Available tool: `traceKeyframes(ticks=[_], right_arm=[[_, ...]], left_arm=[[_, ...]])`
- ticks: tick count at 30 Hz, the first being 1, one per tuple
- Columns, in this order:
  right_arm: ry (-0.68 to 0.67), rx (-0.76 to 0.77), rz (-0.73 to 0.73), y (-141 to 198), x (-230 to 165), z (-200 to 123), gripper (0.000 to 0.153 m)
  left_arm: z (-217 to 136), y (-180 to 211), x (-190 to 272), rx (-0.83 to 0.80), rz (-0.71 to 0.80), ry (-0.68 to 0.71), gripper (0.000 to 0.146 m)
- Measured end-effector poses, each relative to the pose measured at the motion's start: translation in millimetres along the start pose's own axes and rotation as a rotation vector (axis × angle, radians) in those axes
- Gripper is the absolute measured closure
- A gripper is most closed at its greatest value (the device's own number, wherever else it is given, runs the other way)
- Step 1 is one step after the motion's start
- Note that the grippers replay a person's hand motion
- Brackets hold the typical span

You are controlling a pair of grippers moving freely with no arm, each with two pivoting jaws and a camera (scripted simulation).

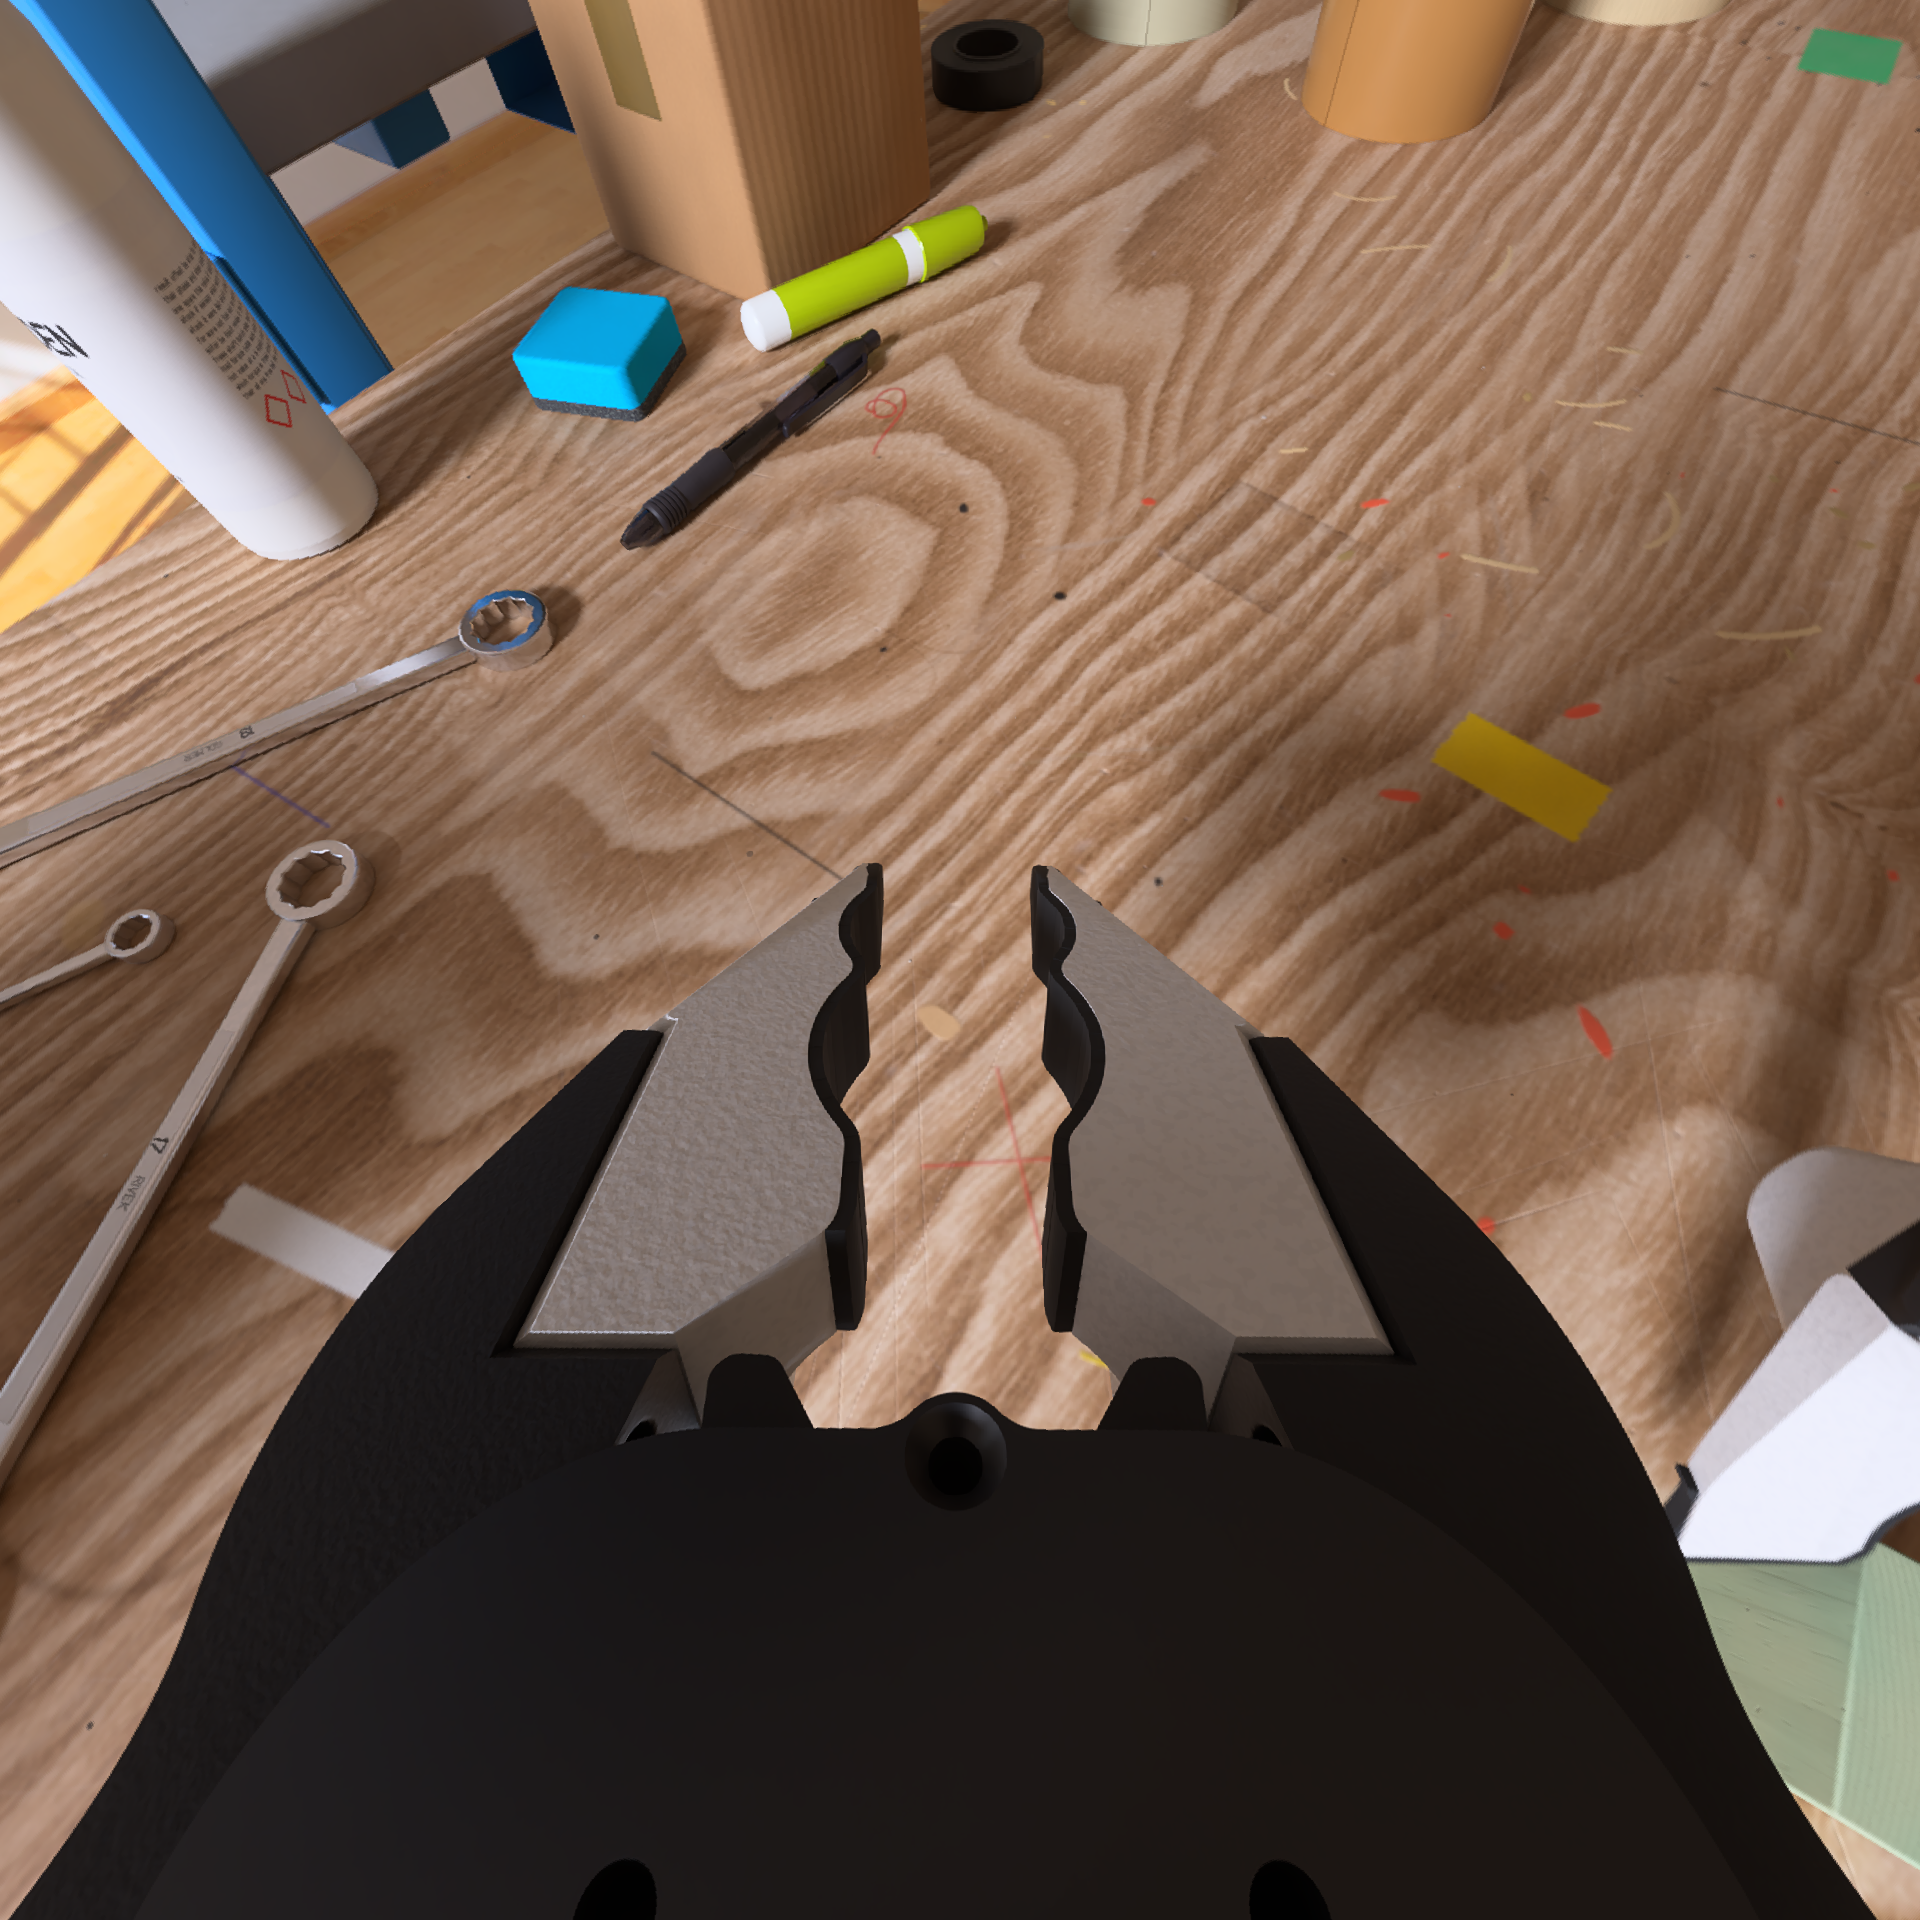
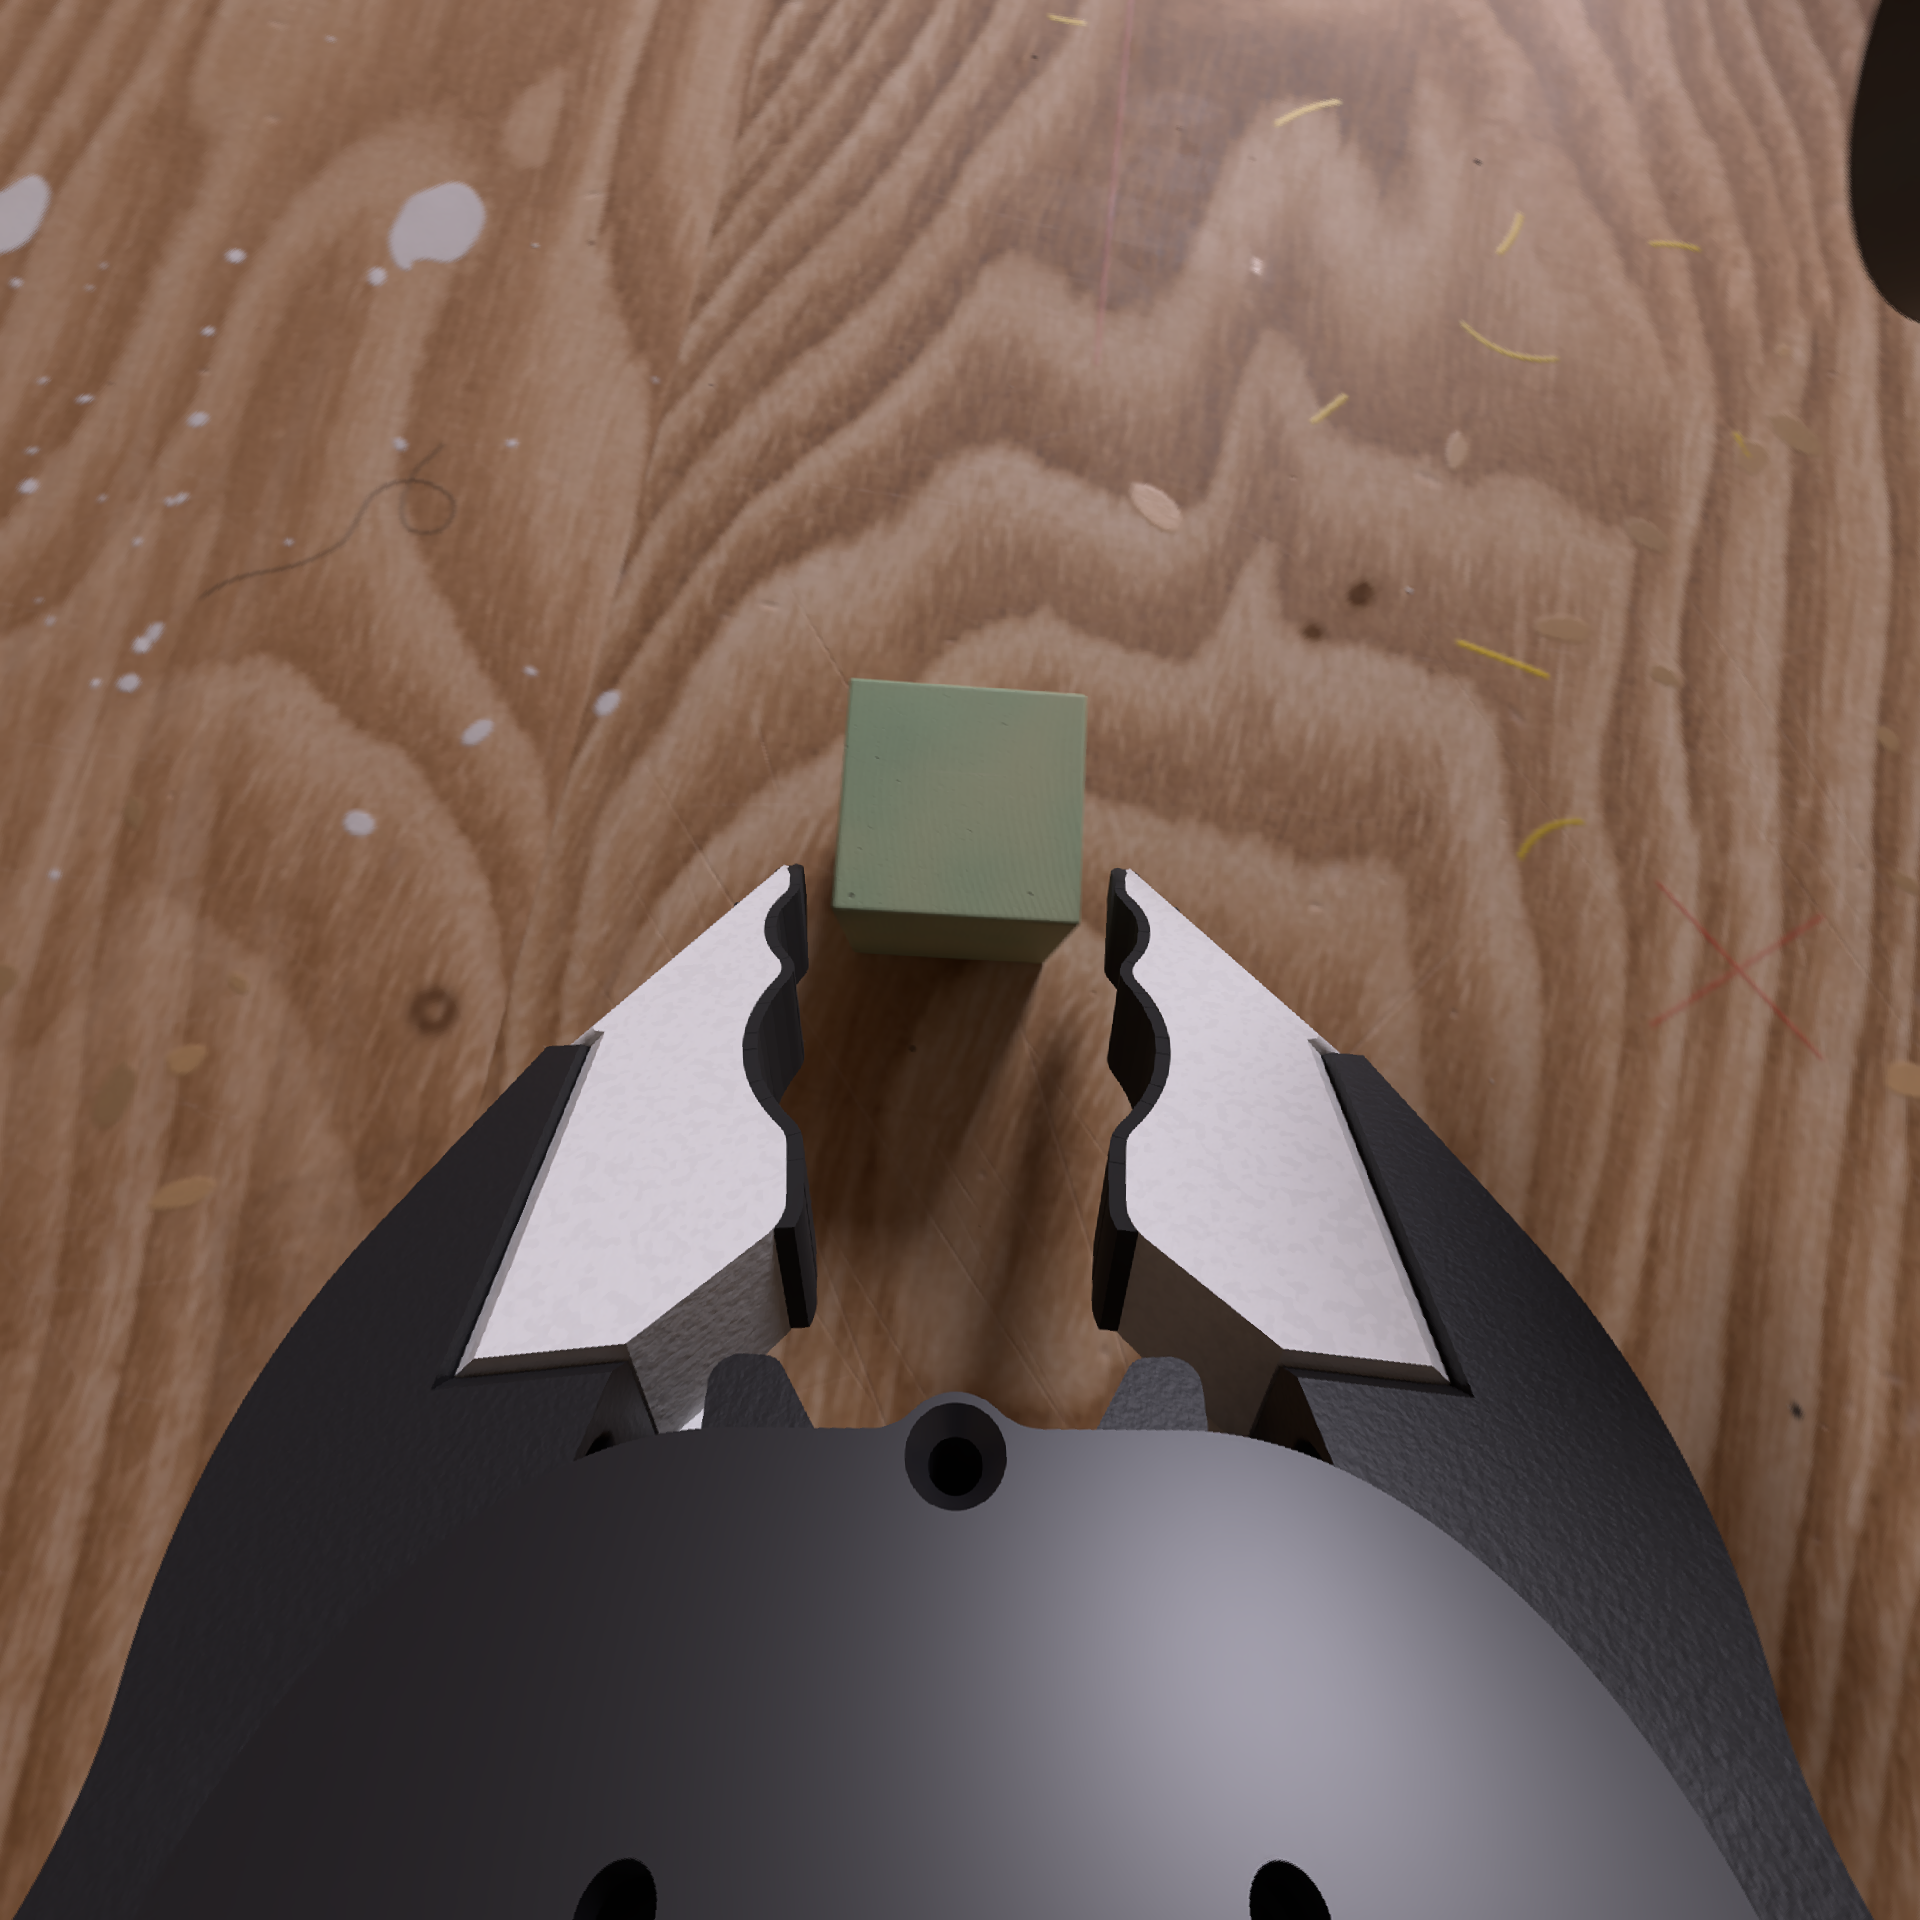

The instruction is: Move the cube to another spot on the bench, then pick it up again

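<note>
A green cube (image 2: 958,805) stands on the wooden bench (image 2: 520,935) in the right wrist view, just ahead of and between the tips of my right gripper (image 2: 956,875). The jaws stand open a little wider than the cube and do not touch it. My left gripper (image 1: 956,875) is open with a narrow gap and holds nothing above bare bench (image 1: 1247,623). At the lower right edge of the left wrist view, part of the cube (image 1: 1813,1714) shows under the right gripper's white fingers (image 1: 1813,1455).
In the left wrist view, three spanners (image 1: 208,1070) lie at the left, and a white bottle (image 1: 177,343) stands by the bench's left edge. A black pen (image 1: 748,442), green marker (image 1: 862,275), blue block (image 1: 601,348), cardboard box (image 1: 758,125), black roll (image 1: 985,62) and orange tube (image 1: 1403,62) are at the far side. Yellow tape (image 1: 1519,774) is stuck at the right.
</note>
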State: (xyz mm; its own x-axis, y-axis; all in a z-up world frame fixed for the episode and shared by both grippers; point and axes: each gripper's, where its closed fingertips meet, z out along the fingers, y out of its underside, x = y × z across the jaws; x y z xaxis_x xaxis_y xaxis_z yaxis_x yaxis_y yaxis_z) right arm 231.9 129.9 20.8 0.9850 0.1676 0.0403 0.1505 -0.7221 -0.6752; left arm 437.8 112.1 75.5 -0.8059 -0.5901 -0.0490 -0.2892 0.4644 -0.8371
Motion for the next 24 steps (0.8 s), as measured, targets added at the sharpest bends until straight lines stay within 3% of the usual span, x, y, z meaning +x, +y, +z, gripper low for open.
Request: traceKeyframes(ticks=[7, 14, 19, 24], right_arm=[[0.016, 0.016, 0.026, 0.9, 6.2, -6.1, 0.096], [0.008, 0.047, 0.028, -7.9, -0.6, 5.3, 0.08], [0.015, 0.041, 0.048, -7.7, 0.5, 8.3, 0.106], [0.019, 0.043, 0.049, -8.2, 2.5, 4.2, 0.106]], left_arm=[[0.2, -0.1, 0.4, 0.0, 0.002, 0.0, 0.118], [1.1, 0.7, 0.8, -0.003, 0.002, 0.001, 0.118], [1.4, 0.9, 0.9, -0.004, 0.002, 0.001, 0.118], [1.1, 0.8, 0.5, -0.004, 0.002, 0.0, 0.118]])
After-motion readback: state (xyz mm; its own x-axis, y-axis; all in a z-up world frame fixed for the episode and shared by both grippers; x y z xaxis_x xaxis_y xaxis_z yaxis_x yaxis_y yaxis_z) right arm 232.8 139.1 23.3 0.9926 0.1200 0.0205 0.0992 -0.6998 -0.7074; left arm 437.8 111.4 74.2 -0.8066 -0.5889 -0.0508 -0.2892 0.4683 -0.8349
